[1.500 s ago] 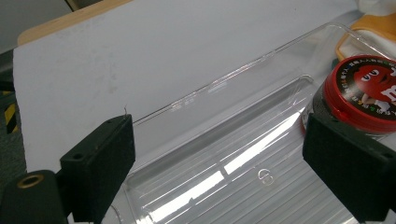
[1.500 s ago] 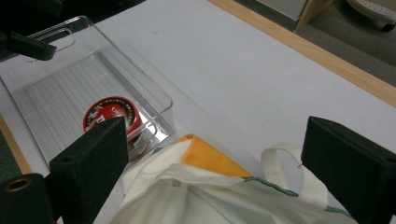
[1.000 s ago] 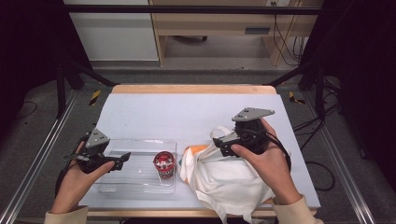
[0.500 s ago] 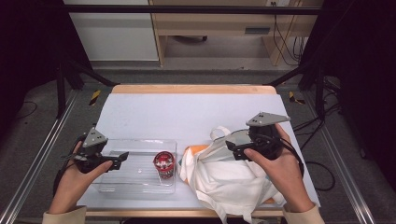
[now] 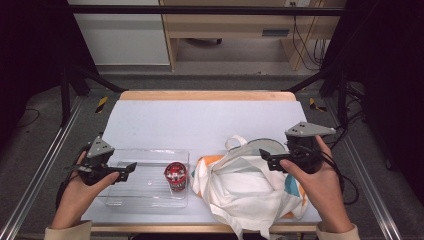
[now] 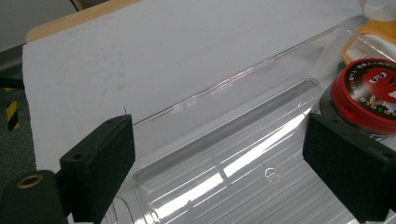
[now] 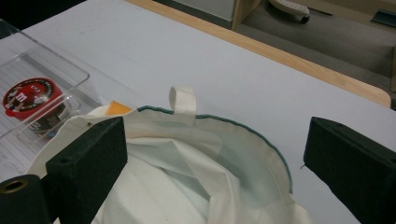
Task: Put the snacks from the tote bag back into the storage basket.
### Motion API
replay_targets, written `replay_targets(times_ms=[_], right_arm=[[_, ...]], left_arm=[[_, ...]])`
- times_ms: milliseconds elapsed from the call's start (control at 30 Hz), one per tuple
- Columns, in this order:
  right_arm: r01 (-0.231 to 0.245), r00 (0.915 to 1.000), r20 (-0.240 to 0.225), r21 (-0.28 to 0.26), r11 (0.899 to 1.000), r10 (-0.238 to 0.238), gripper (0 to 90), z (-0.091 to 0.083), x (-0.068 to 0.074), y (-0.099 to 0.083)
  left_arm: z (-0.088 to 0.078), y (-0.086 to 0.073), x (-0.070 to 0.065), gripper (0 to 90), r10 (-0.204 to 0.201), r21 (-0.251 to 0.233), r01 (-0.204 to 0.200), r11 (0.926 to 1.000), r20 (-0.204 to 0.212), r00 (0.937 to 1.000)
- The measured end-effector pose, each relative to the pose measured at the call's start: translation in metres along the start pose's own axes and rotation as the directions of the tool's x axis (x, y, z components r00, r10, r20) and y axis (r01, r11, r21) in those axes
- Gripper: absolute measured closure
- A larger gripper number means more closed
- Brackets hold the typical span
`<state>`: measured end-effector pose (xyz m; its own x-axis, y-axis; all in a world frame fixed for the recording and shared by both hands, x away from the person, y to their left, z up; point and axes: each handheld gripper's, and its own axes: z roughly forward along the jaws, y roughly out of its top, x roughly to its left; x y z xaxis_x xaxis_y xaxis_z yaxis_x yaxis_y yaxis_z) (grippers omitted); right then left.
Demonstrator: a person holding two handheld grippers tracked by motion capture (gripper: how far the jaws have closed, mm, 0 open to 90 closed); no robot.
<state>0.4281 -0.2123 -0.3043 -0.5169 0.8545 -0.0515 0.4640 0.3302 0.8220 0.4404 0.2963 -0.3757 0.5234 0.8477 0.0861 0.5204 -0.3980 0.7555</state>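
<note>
One white cloth bag [image 5: 250, 187] with orange and teal patches lies crumpled at the table's [image 5: 200, 120] near right, mouth open. The right tool [image 5: 266, 156] hovers over it, jaws apart. One red-lidded tub [image 5: 175, 176] stands in one clear tray [image 5: 145, 177], seemingly unopened; left tool [image 5: 131, 166] gapes there.

We saw a tray [image 5: 145, 192] on the left part of the worktop [image 5: 200, 122], near its front edge. A tub [image 5: 175, 176] stood in the tray, at its right end. Just right of the tray lay a bag [image 5: 245, 187]. Our left gripper [image 5: 128, 169] was over the tray's left end. Our right gripper [image 5: 265, 159] was over the bag's back part. Behind them, the worktop reached to its back edge.
</note>
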Motion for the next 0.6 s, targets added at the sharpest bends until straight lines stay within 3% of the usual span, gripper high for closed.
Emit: replay_targets(times_ms=[300,600], right_arm=[[-0.047,0.9983,0.036,0.003,0.999,0.047,6.3,-0.009,-0.019,-0.016],[-0.077,0.9950,0.066,0.023,0.997,0.075,6.5,-0.010,-0.029,-0.041]], left_arm=[[0.001,-0.001,0.000,9.3,-0.006,0.000,0.006,1.0000,0.001,1.0000],[0.001,-0.001,0.000,9.3,-0.003,0.005,0.003,1.0000,0.002,1.0000]])
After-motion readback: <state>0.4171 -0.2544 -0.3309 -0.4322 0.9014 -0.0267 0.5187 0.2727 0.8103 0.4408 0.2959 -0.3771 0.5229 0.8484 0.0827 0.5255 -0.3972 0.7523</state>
